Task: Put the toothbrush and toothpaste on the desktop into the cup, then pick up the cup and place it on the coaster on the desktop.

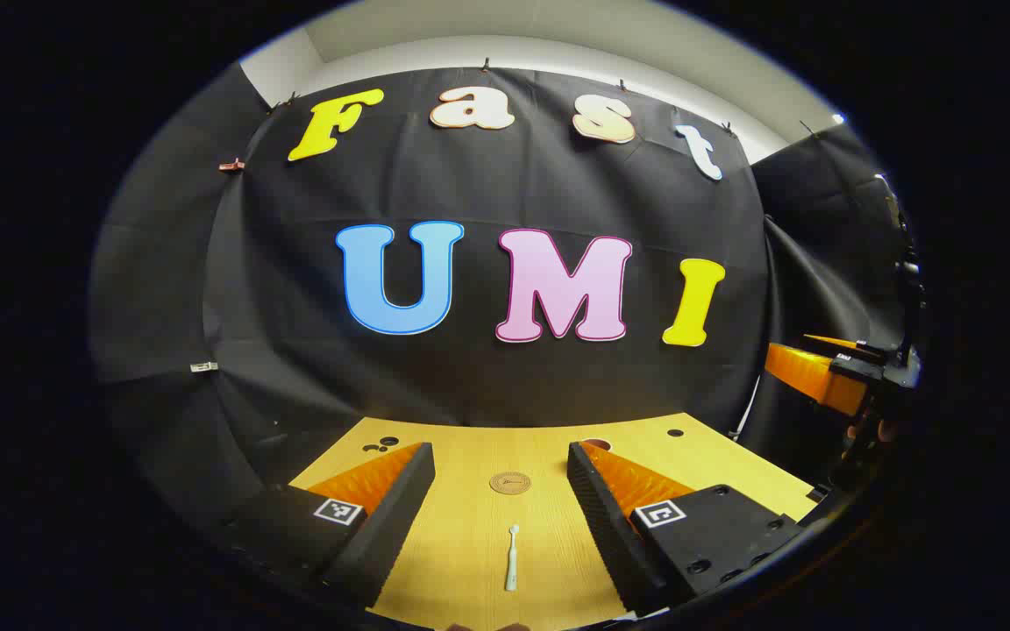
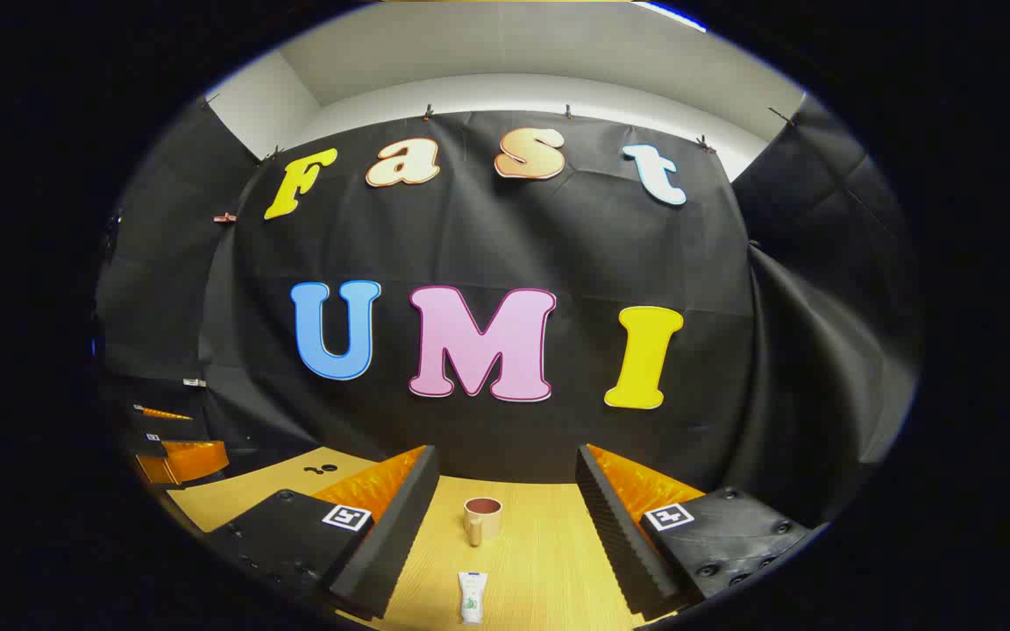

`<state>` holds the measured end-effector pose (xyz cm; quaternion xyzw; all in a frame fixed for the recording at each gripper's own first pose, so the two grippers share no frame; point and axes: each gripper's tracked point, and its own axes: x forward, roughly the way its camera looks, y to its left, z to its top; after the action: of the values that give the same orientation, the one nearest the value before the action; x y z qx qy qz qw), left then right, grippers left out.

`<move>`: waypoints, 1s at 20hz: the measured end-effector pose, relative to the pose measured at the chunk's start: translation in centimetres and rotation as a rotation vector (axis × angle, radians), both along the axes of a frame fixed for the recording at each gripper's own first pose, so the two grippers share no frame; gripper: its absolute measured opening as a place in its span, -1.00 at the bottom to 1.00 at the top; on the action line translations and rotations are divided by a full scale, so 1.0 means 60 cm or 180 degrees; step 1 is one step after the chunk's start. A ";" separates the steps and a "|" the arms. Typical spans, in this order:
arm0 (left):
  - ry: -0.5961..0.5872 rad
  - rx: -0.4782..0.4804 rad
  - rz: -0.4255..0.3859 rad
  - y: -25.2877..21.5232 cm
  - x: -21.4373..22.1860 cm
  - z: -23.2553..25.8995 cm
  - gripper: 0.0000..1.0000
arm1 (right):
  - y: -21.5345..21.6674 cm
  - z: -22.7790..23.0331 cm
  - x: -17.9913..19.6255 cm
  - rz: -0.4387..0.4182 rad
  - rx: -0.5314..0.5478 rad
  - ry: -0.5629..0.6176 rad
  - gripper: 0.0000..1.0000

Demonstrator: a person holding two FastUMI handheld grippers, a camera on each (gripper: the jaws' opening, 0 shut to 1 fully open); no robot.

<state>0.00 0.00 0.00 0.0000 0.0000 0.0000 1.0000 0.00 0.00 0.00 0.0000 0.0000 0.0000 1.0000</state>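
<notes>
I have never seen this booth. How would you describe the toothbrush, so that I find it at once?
Start at the yellow wooden desktop in front of the black cloth wall. In the left gripper view, look between the two open fingers of the left tool: a round brown coaster lies there, and nearer the camera lies the toothbrush. It is the thin white stick, flat on the wood, head toward the coaster.

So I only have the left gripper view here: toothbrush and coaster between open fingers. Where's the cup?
Observer: The cup stands upright on the desk, between the right hand-held gripper's open fingers.
Operator: And the toothpaste?
Observer: The toothpaste lies flat on the desk, nearer the camera than the cup and apart from it.
Operator: Anything in the cup yet?
Observer: From this angle its visible inside looks empty; its handle faces the camera.
</notes>
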 end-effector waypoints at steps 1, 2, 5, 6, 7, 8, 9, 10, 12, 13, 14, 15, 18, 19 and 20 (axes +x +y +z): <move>-0.0002 0.0009 -0.0004 -0.001 -0.001 0.000 0.94 | 0.000 -0.001 -0.001 0.0003 0.0026 -0.0003 0.94; 0.0006 0.0016 -0.0007 -0.002 0.003 0.000 0.94 | 0.003 0.000 -0.002 0.0017 0.0058 -0.0014 0.94; 0.0020 0.0017 -0.0018 -0.004 0.006 -0.003 0.94 | 0.004 -0.008 0.000 0.0016 0.0016 0.0007 0.93; 0.0024 0.0019 -0.0014 -0.004 0.009 -0.005 0.94 | 0.006 -0.011 0.003 0.0021 0.0023 0.0020 0.93; 0.0031 0.0017 -0.0011 -0.003 0.011 -0.004 0.94 | 0.006 -0.014 0.004 0.0022 0.0042 0.0033 0.94; 0.0035 0.0009 -0.0010 -0.003 0.013 -0.006 0.94 | 0.007 -0.017 0.006 0.0020 0.0066 0.0048 0.94; 0.0035 0.0002 -0.0006 -0.003 0.014 -0.005 0.94 | 0.008 -0.019 0.008 0.0019 0.0090 0.0059 0.94; 0.0031 -0.0005 0.0002 -0.002 0.016 -0.004 0.94 | 0.008 -0.022 0.010 0.0017 0.0103 0.0072 0.94; 0.0046 -0.0019 0.0009 0.000 0.019 -0.006 0.94 | 0.004 -0.030 0.015 0.0003 0.0097 0.0110 0.94; 0.0060 -0.0025 0.0006 -0.001 0.021 -0.007 0.94 | 0.003 -0.034 0.017 -0.0002 0.0093 0.0123 0.94; 0.0063 -0.0049 -0.0018 -0.004 0.021 -0.011 0.94 | 0.002 -0.037 0.018 -0.0006 0.0096 0.0136 0.94; 0.0063 -0.0084 -0.0036 -0.008 0.022 -0.008 0.94 | 0.002 -0.039 0.019 -0.0007 0.0104 0.0151 0.94; 0.0099 -0.0108 -0.0051 -0.012 0.026 -0.015 0.94 | 0.002 -0.057 0.026 0.0000 0.0136 0.0263 0.94; 0.0110 -0.0089 -0.0058 -0.014 0.027 -0.017 0.94 | 0.002 -0.062 0.028 0.0004 0.0165 0.0330 0.94; 0.0127 -0.0070 -0.0064 -0.014 0.029 -0.021 0.94 | 0.004 -0.068 0.031 0.0018 0.0207 0.0385 0.94</move>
<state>1.76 -0.84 -1.29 -0.0110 0.0200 -0.0101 0.9997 1.88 0.25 -4.07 0.0325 0.0604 0.0028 0.9976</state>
